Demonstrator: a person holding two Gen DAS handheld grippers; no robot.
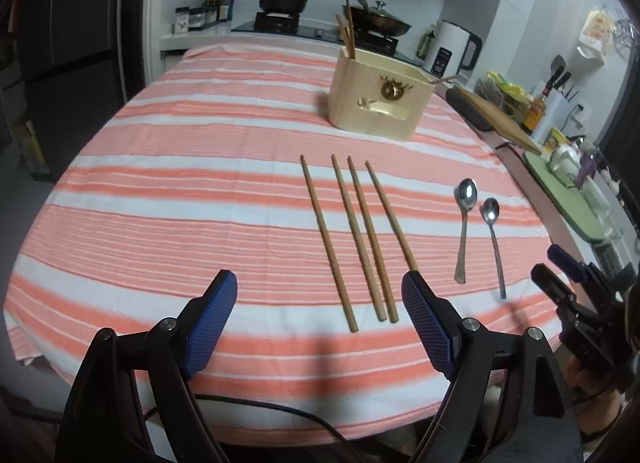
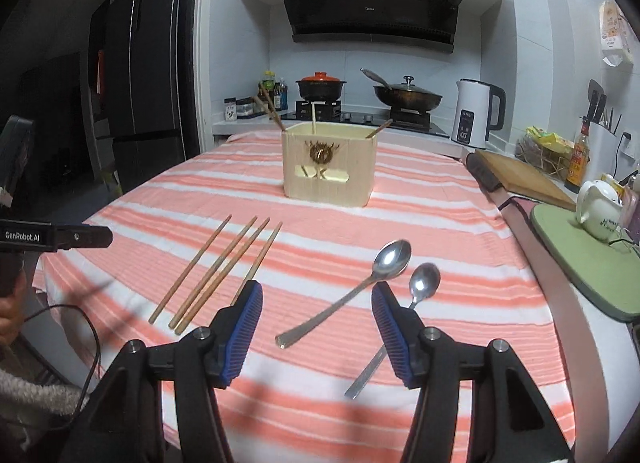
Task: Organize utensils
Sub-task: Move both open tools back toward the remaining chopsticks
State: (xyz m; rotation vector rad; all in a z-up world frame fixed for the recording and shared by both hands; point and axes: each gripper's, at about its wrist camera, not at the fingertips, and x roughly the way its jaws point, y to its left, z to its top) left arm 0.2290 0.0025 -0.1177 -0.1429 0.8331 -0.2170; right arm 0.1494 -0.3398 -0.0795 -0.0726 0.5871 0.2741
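Early stage of sorting. The wooden holder stands at 12 o'clock on the striped cloth and already contains a few chopsticks plus, apparently, one handle at its right edge, too small to identify. Four chopsticks lie loose before the left gripper; two spoons lie at 12 to 1 o'clock of the right gripper. Both grippers hang spread and empty, so six pieces remain.
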